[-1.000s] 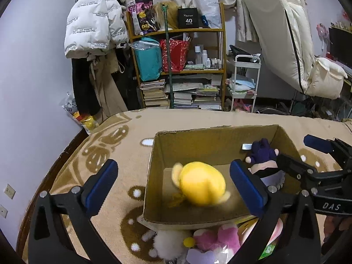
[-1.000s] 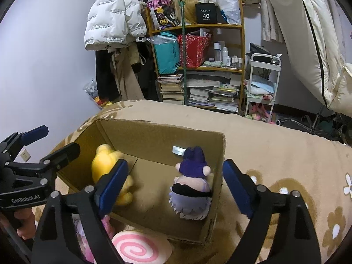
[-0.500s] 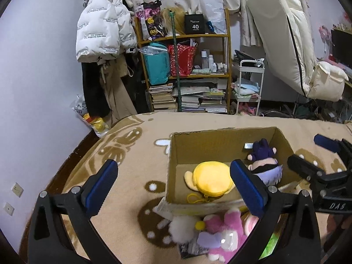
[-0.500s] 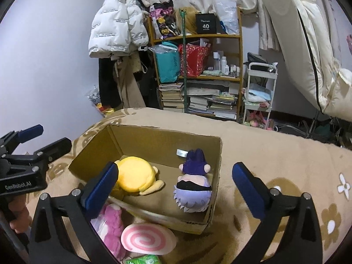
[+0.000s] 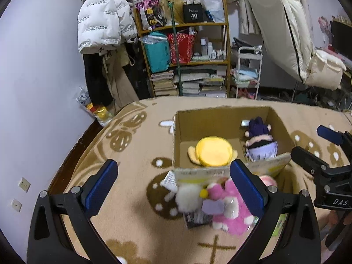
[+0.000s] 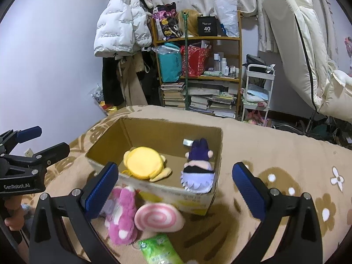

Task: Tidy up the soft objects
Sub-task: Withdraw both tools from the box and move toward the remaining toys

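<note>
An open cardboard box (image 5: 222, 116) (image 6: 158, 129) sits on a tan patterned blanket. Inside lie a yellow plush (image 5: 213, 151) (image 6: 143, 162) and a purple-haired doll (image 5: 260, 140) (image 6: 198, 169). In front of the box lie a pink plush (image 5: 228, 206) (image 6: 122, 215), a white fluffy toy (image 5: 187, 198), a pink swirl cushion (image 6: 158, 217) and a green packet (image 6: 158, 250). My left gripper (image 5: 173, 184) is open and empty, held back from the box above the loose toys. My right gripper (image 6: 176, 187) is open and empty, near the box's front wall.
The blanket (image 6: 286, 154) covers a bed. Behind stand a cluttered wooden shelf (image 5: 187, 55), a hanging white puffer jacket (image 5: 103, 17), a small white cart (image 5: 248, 72) and a leaning cream mattress (image 5: 286, 33). The wall is on the left.
Both grippers have pulled back and up from the box. The yellow plush, blurred in motion a second ago, now lies still in the box. The toys in front have come into view.
</note>
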### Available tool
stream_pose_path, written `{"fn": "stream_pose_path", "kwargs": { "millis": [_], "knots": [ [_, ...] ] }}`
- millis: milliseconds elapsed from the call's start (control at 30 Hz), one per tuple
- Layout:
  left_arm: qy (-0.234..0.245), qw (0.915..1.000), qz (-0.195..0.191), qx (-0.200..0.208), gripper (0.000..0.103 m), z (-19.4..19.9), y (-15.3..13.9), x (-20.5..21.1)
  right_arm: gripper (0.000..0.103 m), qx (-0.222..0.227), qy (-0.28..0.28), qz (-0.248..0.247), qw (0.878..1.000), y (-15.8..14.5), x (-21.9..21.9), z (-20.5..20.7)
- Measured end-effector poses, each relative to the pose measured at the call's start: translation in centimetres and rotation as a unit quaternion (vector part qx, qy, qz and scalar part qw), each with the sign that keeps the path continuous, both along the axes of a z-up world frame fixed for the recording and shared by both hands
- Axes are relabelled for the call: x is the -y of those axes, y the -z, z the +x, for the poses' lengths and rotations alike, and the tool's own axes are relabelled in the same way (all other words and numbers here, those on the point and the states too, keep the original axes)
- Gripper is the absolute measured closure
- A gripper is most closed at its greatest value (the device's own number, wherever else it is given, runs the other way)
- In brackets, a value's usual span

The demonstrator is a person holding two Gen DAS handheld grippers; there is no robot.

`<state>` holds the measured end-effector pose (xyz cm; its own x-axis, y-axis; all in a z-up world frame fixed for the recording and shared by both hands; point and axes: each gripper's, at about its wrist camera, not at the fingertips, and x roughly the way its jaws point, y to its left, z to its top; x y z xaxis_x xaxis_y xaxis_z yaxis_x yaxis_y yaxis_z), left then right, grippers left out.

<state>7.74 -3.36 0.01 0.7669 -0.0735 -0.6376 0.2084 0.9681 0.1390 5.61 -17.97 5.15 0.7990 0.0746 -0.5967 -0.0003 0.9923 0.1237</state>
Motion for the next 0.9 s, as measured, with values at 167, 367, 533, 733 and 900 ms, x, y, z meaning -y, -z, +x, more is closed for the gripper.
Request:
{"fn": "stream_pose_path", "kwargs": {
  "millis": [167, 367, 533, 733, 900],
  "knots": [
    [-0.009, 0.9995, 0.014, -0.029, 0.002, -0.3, 1.1, -0.6, 0.000, -0.014, -0.003, 0.003, 1.000, 0.4, -0.7, -0.8],
    [-0.014, 0.9980, 0.001, -0.061, 0.002, 1.0, 2.2, -1.2, 0.000, -0.028, -0.009, 0.002, 1.000, 1.1, -1.2, -0.5],
    [-0.012, 0.9968, 0.003, -0.079, 0.002, 1.9, 3.4, -1.0, 0.000, -0.050, -0.005, 0.012, 0.999, 2.2, -0.9, 0.3],
    [-0.002, 0.9944, 0.004, -0.105, 0.002, 2.4, 4.8, -0.6, 0.000, -0.076, 0.004, 0.028, 0.997, 3.5, -0.4, 1.3],
    [0.007, 0.9925, -0.007, -0.122, 0.002, 2.9, 5.7, -0.1, 0.000, -0.096, 0.007, 0.038, 0.995, 4.5, 0.0, 1.8]
  ]
}}
